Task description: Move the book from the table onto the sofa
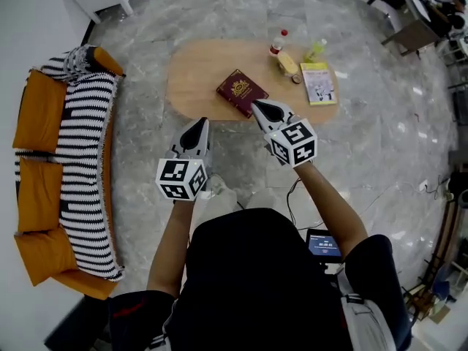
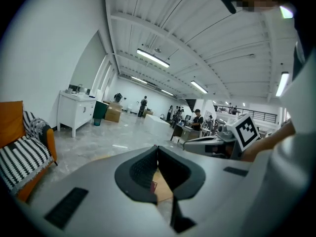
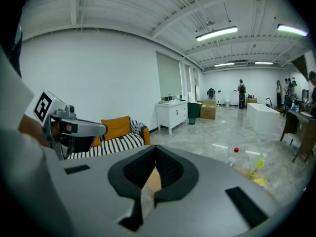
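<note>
A dark red book (image 1: 242, 92) with a gold emblem lies flat on the oval wooden table (image 1: 194, 72), near its front edge. My right gripper (image 1: 257, 107) is shut, with its tip just over the book's near right corner; whether it touches is unclear. My left gripper (image 1: 197, 125) is shut and empty, short of the table's front edge. A sliver of the book (image 2: 153, 185) shows under the shut left gripper (image 2: 158, 149). The right gripper (image 3: 155, 149) is shut too, with nothing in it. The sofa (image 1: 44, 115) with orange cushions stands at the left.
On the table's right end are a green-and-white book (image 1: 318, 83), a red-capped bottle (image 1: 276, 44), a yellow-green bottle (image 1: 316, 50) and a yellowish item (image 1: 288, 64). A striped throw (image 1: 84, 167) covers the sofa seat. A white cabinet (image 3: 173, 113) and people stand far off.
</note>
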The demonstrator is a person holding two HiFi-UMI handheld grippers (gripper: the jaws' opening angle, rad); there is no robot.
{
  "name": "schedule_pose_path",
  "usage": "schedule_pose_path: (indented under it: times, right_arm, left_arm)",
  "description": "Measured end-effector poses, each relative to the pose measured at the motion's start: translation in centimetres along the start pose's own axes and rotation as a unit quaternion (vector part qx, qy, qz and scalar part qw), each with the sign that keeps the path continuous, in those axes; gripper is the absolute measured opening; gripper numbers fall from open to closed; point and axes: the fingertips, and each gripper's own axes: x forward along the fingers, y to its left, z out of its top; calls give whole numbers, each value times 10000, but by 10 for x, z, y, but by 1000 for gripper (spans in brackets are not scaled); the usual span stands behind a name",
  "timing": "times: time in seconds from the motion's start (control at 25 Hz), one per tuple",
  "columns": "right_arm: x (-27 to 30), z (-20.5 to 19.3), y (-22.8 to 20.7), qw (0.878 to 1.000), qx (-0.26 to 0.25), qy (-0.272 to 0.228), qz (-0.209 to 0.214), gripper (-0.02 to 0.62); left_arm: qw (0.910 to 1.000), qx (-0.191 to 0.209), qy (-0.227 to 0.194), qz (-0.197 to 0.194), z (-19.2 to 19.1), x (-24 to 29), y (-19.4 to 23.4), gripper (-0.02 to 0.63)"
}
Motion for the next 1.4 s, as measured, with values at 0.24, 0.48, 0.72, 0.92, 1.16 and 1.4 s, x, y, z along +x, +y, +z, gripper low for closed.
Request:
schedule_pose_path:
  times: [0.24,0.48,0.72,0.92,1.16,1.4]
  right_arm:
    - [29,-38,7,9987,103,485,-66,15]
    - [43,-61,-3,9965,143,818,-61,15]
    - [64,-83,-27,9937,96,1116,25,15]
    - [78,-102,-64,9908,54,1350,66,15]
    - [107,-141,-98,9849,-33,1700,311,15]
    - [139,-189,-114,9780,-41,2017,524,15]
  left_arm:
    - [9992,-226,284,-169,-27,5,30,17]
    - [9981,-406,437,-178,-44,20,39,17]
    - [9972,-650,383,-10,-59,42,52,17]
    - [9942,-910,548,171,-86,68,59,17]
    - [9890,-1149,820,447,-127,104,70,17]
    - [9842,-1307,1039,582,-168,134,79,17]
